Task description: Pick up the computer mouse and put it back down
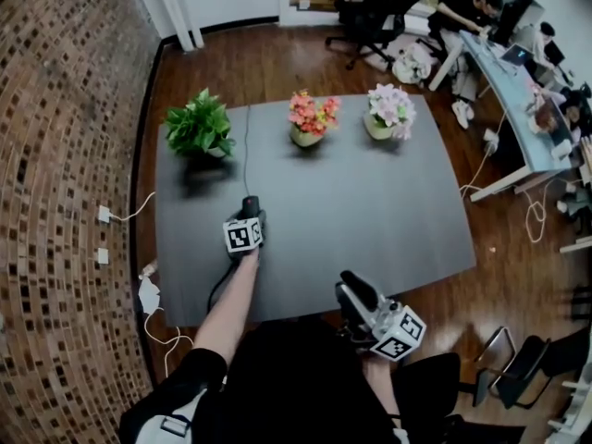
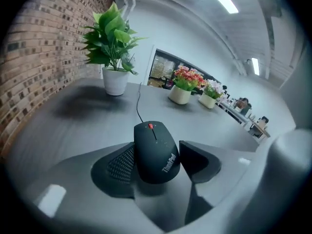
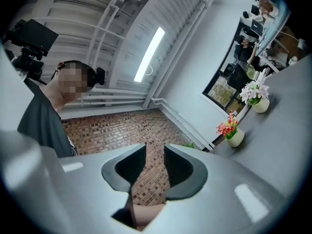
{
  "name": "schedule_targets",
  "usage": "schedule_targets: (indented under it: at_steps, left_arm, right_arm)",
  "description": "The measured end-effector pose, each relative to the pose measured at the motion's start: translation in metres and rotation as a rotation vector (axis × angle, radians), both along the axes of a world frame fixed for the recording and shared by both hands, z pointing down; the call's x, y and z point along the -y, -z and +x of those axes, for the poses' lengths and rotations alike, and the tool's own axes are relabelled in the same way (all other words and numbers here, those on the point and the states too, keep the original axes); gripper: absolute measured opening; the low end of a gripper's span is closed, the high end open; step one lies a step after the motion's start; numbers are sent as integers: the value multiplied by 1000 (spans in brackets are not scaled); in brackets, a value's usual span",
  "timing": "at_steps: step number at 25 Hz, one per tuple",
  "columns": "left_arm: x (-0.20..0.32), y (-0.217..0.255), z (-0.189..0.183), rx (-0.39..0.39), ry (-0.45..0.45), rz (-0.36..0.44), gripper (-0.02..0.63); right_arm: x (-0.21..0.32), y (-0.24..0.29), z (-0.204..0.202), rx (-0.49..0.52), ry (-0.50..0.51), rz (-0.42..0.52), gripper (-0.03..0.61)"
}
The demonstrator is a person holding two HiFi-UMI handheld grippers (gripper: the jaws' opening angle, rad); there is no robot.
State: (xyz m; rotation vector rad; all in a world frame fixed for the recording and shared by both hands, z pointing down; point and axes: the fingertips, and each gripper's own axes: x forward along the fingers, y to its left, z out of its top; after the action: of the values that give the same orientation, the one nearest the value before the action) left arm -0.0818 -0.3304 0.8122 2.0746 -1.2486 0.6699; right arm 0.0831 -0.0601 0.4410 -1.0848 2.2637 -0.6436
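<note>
A black wired computer mouse (image 2: 156, 152) with a red scroll wheel sits between the pads of my left gripper (image 2: 155, 150); both pads lie against its sides. In the head view that gripper (image 1: 250, 213) is low over the left part of the grey table (image 1: 370, 211), with the mouse (image 1: 250, 203) at its tip. I cannot tell whether the mouse rests on the tabletop or hangs just above it. Its cable (image 1: 247, 146) runs straight toward the far edge. My right gripper (image 1: 351, 283) is off the table's near edge, close to the person's body. Its jaws (image 3: 155, 152) are apart with nothing between them.
Three potted plants stand along the far side of the table: a green one (image 1: 199, 126), orange flowers (image 1: 313, 118) and pink flowers (image 1: 390, 111). A brick wall (image 1: 55, 202) runs along the left. Desks, office chairs and people are at the far right.
</note>
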Motion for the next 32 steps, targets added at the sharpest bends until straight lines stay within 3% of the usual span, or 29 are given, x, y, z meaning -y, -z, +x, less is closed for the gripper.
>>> schedule_targets:
  at_steps: [4,10,14,17,21,23,25,30,32]
  left_arm:
    - [12,-15,-3,113,23,2,287]
    - [13,-33,-10,203,43,-22,287]
    - [9,-30,-5,166,11,-9,290]
    - [1,-26,-2,126,-35,5,341]
    - [-23,-13,-30,93,-20,49,345]
    - [-45,0,-50,30,17,84,344]
    - [-69,17,-66,-87,54,111,344]
    - [-131,82,-90,-480,69,104,342]
    - [-150,118,-89,-677,27,124,279]
  right_arm:
    - [-3,-1,-2,-9,-4,-9,91]
    - [-2,4,-10,-23,19,-8,91]
    - [2,9,-19,-35,46,-9,91]
    - [4,10,-25,-37,66,-5,91]
    - [7,10,-31,-29,87,-3,91]
    - [10,4,-33,-34,97,-21,91]
    - [16,-4,-34,-40,107,-52,91]
    - [31,-26,-41,-43,149,-130,91]
    - [36,-31,-45,-34,168,-148,89]
